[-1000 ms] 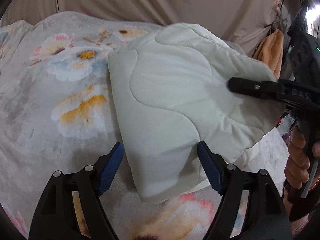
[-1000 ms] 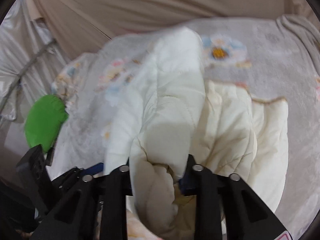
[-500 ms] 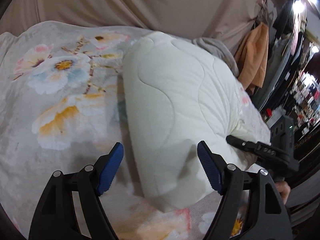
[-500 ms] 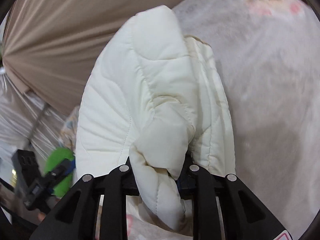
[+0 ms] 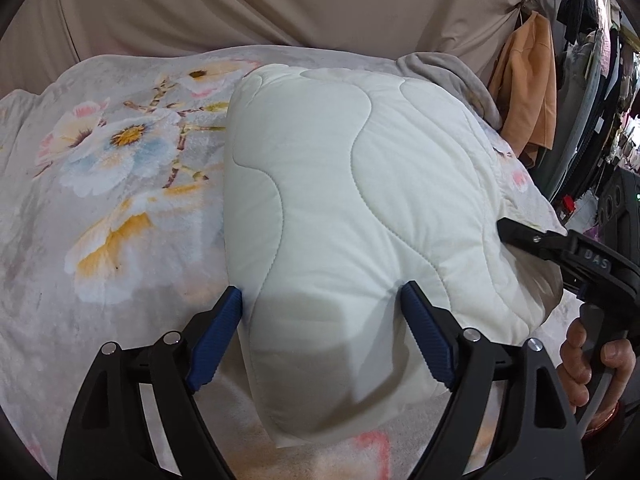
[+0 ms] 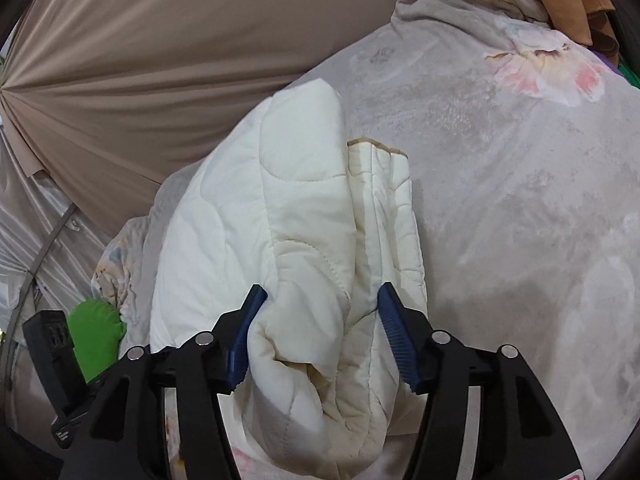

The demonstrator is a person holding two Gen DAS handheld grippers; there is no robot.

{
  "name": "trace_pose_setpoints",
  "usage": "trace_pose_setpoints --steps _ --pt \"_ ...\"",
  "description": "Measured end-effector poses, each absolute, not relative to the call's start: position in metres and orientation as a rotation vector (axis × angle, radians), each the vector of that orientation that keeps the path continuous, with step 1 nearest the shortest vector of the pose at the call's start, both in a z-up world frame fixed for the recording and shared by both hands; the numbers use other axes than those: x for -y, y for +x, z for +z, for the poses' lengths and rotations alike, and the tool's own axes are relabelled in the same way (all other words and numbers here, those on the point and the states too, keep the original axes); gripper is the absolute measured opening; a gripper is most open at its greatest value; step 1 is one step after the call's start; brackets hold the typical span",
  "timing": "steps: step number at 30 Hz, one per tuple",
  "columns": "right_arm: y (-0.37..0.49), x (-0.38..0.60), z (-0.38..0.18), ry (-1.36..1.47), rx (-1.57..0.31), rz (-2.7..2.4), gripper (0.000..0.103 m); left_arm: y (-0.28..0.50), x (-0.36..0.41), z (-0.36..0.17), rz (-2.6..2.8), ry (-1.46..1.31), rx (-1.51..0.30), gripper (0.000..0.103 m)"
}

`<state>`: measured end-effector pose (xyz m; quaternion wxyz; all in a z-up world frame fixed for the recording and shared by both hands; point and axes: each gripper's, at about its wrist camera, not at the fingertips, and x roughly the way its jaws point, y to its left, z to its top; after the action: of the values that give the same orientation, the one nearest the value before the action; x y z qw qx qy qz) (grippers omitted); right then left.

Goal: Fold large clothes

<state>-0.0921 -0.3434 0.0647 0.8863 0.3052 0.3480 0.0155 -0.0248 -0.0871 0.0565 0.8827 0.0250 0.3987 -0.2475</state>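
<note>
I'm letting go of the folded cream quilt (image 5: 360,208), which fills the middle of both views on the flowered bedspread (image 5: 120,200). My right gripper (image 6: 320,332) is opening; the bunched edge sits between its blue pads (image 6: 394,336), touching but no longer squeezed. My left gripper (image 5: 320,332) is opening too, jaws wide, straddling the near corner. Best, I reckon, to spread fully before backing out, so the pads don't drag the layers apart. Both grippers tilt downward at the bed. In the left view's lower right, my right hand (image 5: 592,356) wraps its handle.
</note>
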Motion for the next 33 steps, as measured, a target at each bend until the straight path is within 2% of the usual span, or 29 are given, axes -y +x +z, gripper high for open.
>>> trace_pose_setpoints --steps 1,4,8,12,18,22,28,33 --pt "-0.093 0.343 0.07 0.623 -0.715 0.046 0.028 -0.025 0.088 0.057 -0.513 0.055 -0.83 0.08" --pt "-0.103 0.338 0.098 0.574 -0.628 0.06 0.021 -0.025 0.088 0.06 -0.511 0.055 -0.826 0.08" --pt "-0.091 0.331 0.097 0.477 -0.667 -0.027 0.021 -0.024 0.094 0.062 -0.51 0.074 -0.817 0.08" --pt "-0.069 0.337 0.056 0.495 -0.766 -0.07 0.029 -0.025 0.104 0.06 -0.5 0.11 -0.808 0.083" --pt "-0.066 0.335 0.045 0.479 -0.765 -0.077 0.031 -0.023 0.109 0.056 -0.48 0.137 -0.806 0.085" --pt "-0.087 0.335 0.071 0.507 -0.72 -0.085 0.032 -0.021 0.105 0.054 -0.48 0.129 -0.817 0.087" --pt "-0.113 0.321 0.147 0.39 -0.563 -0.092 0.034 -0.019 0.105 0.054 -0.48 0.118 -0.821 0.088" --pt "-0.066 0.298 0.175 0.236 -0.584 -0.084 0.024 -0.02 0.103 0.057 -0.481 0.107 -0.824 0.088"
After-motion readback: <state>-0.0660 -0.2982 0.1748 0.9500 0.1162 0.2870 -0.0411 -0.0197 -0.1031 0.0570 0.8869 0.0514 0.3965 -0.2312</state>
